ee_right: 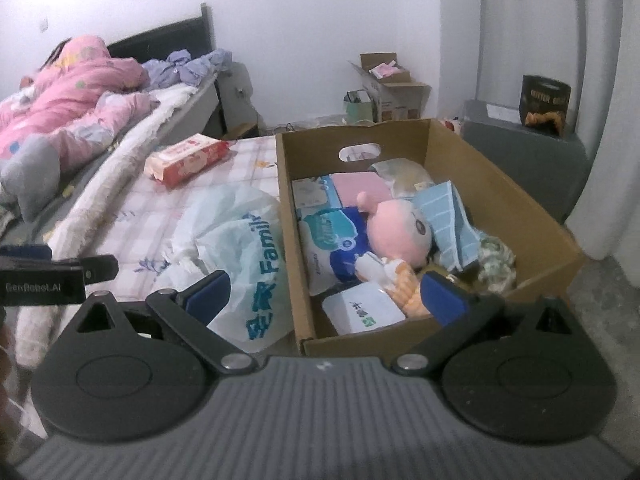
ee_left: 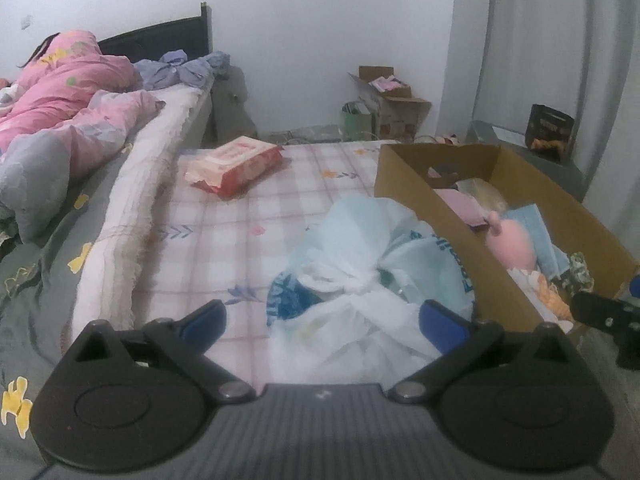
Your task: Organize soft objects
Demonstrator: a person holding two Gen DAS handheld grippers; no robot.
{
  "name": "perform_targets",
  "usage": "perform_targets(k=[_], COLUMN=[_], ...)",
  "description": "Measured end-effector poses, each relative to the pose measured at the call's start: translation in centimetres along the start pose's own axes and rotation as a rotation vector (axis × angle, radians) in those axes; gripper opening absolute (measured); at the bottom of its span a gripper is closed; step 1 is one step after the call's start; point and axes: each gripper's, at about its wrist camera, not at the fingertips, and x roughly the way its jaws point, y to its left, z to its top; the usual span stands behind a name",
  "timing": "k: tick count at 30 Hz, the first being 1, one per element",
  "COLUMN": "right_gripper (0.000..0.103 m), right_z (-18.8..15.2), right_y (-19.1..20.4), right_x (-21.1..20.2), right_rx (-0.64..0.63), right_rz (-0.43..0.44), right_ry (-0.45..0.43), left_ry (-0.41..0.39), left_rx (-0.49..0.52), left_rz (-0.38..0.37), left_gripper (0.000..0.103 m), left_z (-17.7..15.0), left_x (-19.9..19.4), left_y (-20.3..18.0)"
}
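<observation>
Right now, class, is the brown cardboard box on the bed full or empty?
Nearly full: the brown cardboard box holds a pink plush doll, tissue packs and folded cloths that cover its floor.

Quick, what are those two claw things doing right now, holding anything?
Left gripper: open, holding nothing, poised over the white plastic bag.
Right gripper: open, holding nothing, at the near edge of the cardboard box.

Both grippers (ee_left: 322,320) (ee_right: 326,294): black linkage arms, blue pads, silver pivot screws, ribbed grey body.
</observation>
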Motion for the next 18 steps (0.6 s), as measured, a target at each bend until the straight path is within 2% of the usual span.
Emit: perform_targets(k=[14,18], right_gripper=[0.102,0.102], right_z=[-0.4,-0.5], right_y=[-1.0,-1.4], right_x=[-1.3,-1.1], right_rx=[0.0,0.021], right_rz=[0.002,0.034], right_ry=[0.008,0.056], left_ry=[0.036,0.056], left_rx=[0.025,0.018], left_rz=[-0.052,-0.072], left_gripper=[0.103,0.103], left_z=[-0.6,-1.2], left_x=[-0.3,-0.3], left_y=[-2.6,-3.6])
